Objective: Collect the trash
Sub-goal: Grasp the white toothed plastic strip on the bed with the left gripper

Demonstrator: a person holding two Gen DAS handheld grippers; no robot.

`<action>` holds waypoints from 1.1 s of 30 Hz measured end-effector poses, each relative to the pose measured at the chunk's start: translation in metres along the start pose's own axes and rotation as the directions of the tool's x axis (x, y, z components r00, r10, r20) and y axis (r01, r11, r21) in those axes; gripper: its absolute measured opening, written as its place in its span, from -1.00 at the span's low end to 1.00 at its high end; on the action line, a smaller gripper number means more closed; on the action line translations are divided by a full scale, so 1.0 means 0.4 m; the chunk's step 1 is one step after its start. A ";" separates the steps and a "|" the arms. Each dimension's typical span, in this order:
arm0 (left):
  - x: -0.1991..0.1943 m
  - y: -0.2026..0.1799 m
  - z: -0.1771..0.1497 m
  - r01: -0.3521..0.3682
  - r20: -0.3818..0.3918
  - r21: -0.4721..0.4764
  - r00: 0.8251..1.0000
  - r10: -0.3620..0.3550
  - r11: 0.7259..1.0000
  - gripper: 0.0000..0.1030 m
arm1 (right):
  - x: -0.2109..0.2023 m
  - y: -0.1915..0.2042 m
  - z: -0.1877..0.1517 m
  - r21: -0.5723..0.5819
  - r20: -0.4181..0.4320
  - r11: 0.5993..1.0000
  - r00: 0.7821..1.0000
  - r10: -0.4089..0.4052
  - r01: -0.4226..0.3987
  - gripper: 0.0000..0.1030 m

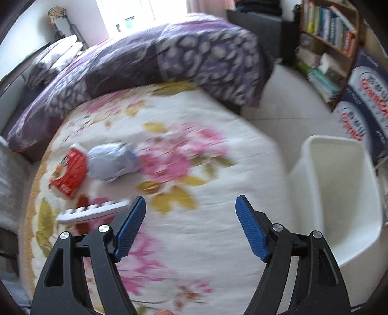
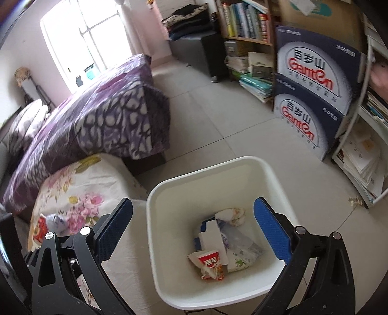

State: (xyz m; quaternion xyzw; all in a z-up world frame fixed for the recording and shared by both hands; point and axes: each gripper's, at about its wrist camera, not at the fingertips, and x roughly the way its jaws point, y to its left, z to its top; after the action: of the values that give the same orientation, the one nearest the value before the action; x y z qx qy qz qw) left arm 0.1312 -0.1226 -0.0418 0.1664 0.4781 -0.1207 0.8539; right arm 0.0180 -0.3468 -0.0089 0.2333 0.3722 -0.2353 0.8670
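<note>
A red snack wrapper [image 1: 69, 173] and a crumpled pale blue bag [image 1: 112, 162] lie side by side on the floral bedsheet [image 1: 194, 150], with a white remote [image 1: 94, 212] just in front of them. My left gripper [image 1: 190, 229] is open and empty above the sheet, to the right of them. A white bin [image 2: 169, 193] stands on the floor beside the bed and also shows in the left wrist view [image 1: 339, 193]. It holds a red wrapper [image 2: 211, 265], white card pieces [image 2: 212, 238] and crumpled paper [image 2: 230, 215]. My right gripper [image 2: 194, 230] is open and empty above the bin.
A purple patterned duvet [image 1: 157, 60] is folded across the bed's far half. Stacked Ganten water boxes [image 2: 312, 97], a bookshelf [image 2: 245, 21] and a white rack of papers [image 2: 363, 157] stand past the bin. The floor [image 2: 218, 121] is pale tile.
</note>
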 end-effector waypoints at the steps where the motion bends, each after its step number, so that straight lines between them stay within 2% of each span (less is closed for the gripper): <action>1: 0.010 0.026 -0.005 -0.011 -0.010 -0.007 1.000 0.011 1.000 0.45 | 0.003 0.011 -0.003 -0.008 -0.002 1.000 1.000 0.002 -0.002 0.86; 5: 0.039 0.111 -0.029 -0.078 -0.041 -0.011 0.996 0.077 0.997 0.45 | 0.023 0.072 -0.019 -0.049 -0.020 0.999 1.000 0.019 -0.020 0.86; 9: 0.065 0.172 -0.056 -0.134 -0.064 0.029 0.989 0.136 0.991 0.45 | 0.036 0.125 -0.036 -0.092 -0.027 0.995 0.999 0.029 -0.031 0.86; 13: 0.096 0.203 -0.076 -0.208 -0.045 0.121 0.976 0.214 0.971 0.45 | 0.050 0.174 -0.052 -0.119 -0.039 0.992 0.998 0.044 -0.048 0.86; 17: 0.126 0.204 -0.079 -0.236 -0.024 0.205 0.969 0.245 0.950 0.43 | 0.060 0.225 -0.073 -0.167 -0.050 0.984 0.997 0.052 -0.060 0.86; 18: 0.131 0.203 -0.077 -0.239 -0.010 0.222 0.969 0.248 0.945 0.39 | 0.060 0.234 -0.077 -0.177 -0.052 0.982 0.997 0.055 -0.063 0.86; 21: 0.140 0.205 -0.072 -0.241 0.026 0.286 0.969 0.244 0.928 -0.07 | 0.062 0.269 -0.091 -0.222 -0.056 0.972 0.996 0.070 -0.081 0.86; 22: 0.142 0.223 -0.068 -0.236 0.028 0.277 0.971 0.238 0.931 -0.33 | 0.062 0.282 -0.096 -0.238 -0.060 0.967 0.995 0.080 -0.092 0.86; 23: 0.144 0.238 -0.064 -0.228 0.022 0.259 0.973 0.230 0.939 -0.50 | 0.063 0.288 -0.099 -0.246 -0.063 0.964 0.994 0.085 -0.098 0.86; 24: 0.145 0.259 -0.059 -0.214 0.015 0.228 0.976 0.216 0.950 -0.51 | 0.064 0.301 -0.106 -0.263 -0.068 0.959 0.993 0.095 -0.110 0.86; 26: 0.132 0.318 -0.049 -0.136 0.000 0.118 0.991 0.136 0.984 -0.59 | 0.067 0.329 -0.124 -0.296 -0.083 0.946 0.990 0.115 -0.134 0.86; 28: 0.113 0.368 -0.042 -0.062 -0.002 0.028 0.998 0.062 0.998 -0.73 | 0.070 0.353 -0.137 -0.314 -0.102 0.935 0.985 0.140 -0.165 0.86; 30: 0.091 0.419 -0.037 0.000 0.004 -0.057 1.000 0.001 0.998 -0.78 | 0.070 0.393 -0.163 -0.350 -0.124 0.914 0.977 0.173 -0.206 0.86; 33: 0.057 0.497 -0.037 0.092 0.019 -0.187 0.996 -0.090 0.978 -0.81 | 0.067 0.452 -0.200 -0.404 -0.150 0.879 0.966 0.210 -0.253 0.86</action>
State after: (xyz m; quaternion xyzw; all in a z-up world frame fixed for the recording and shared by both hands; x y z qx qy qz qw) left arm 0.2041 0.0641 -0.0350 0.0624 0.4902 -0.1149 0.8617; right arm 0.0967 -0.1654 -0.0369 0.0958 0.4270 -0.0321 0.8986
